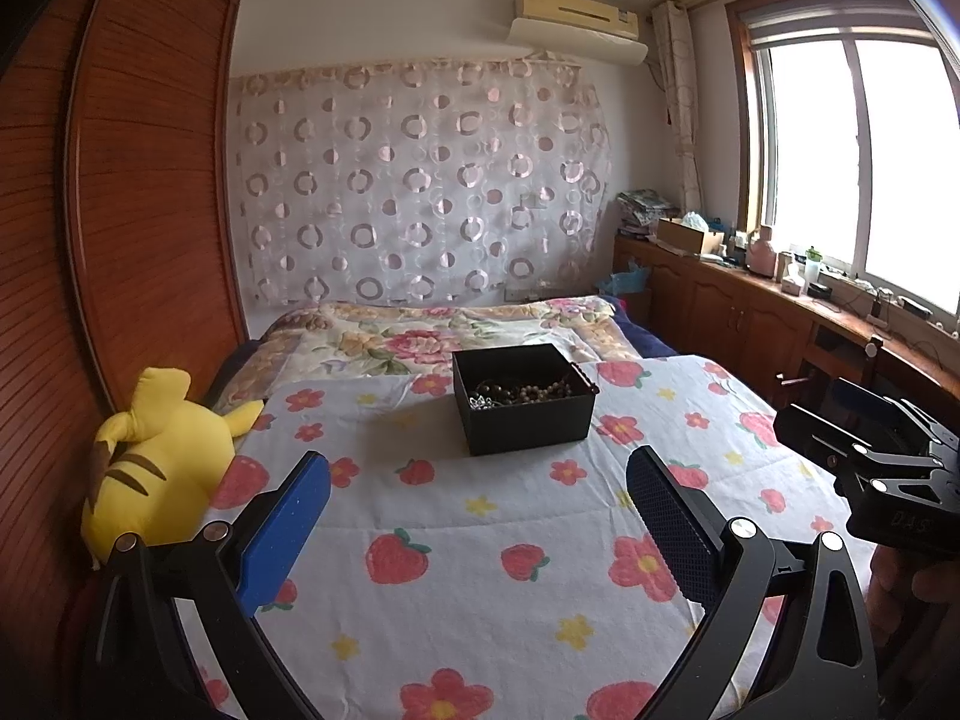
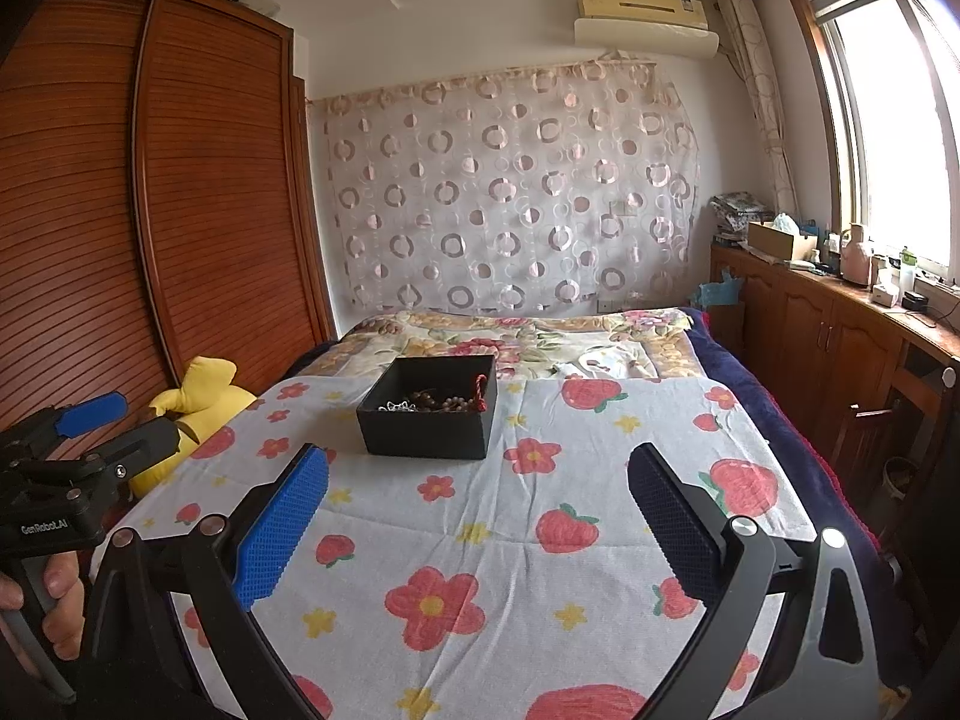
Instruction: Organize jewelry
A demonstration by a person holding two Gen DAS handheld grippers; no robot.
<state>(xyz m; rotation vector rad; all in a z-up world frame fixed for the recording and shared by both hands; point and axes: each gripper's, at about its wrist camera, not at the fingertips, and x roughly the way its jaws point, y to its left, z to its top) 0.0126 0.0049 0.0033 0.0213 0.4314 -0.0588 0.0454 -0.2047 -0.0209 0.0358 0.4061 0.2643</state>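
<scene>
A black open box (image 1: 525, 399) stands on the strawberry-print sheet (image 1: 456, 540) on the bed. It holds a tangle of jewelry (image 1: 522, 391): brown bead strands and a silvery chain. In the right wrist view the box (image 2: 429, 414) sits left of centre, and its jewelry (image 2: 429, 403) includes a red cord. My left gripper (image 1: 478, 495) is open and empty, short of the box. My right gripper (image 2: 478, 495) is open and empty, also short of the box. Each gripper shows in the other's view, the right one (image 1: 876, 450) at the right edge, the left one (image 2: 78, 432) at the left edge.
A yellow plush toy (image 1: 150, 462) lies at the bed's left edge against a wooden wardrobe (image 1: 120, 192). A floral quilt (image 1: 432, 330) covers the far bed. A wooden cabinet counter (image 1: 780, 294) with clutter runs under the window on the right.
</scene>
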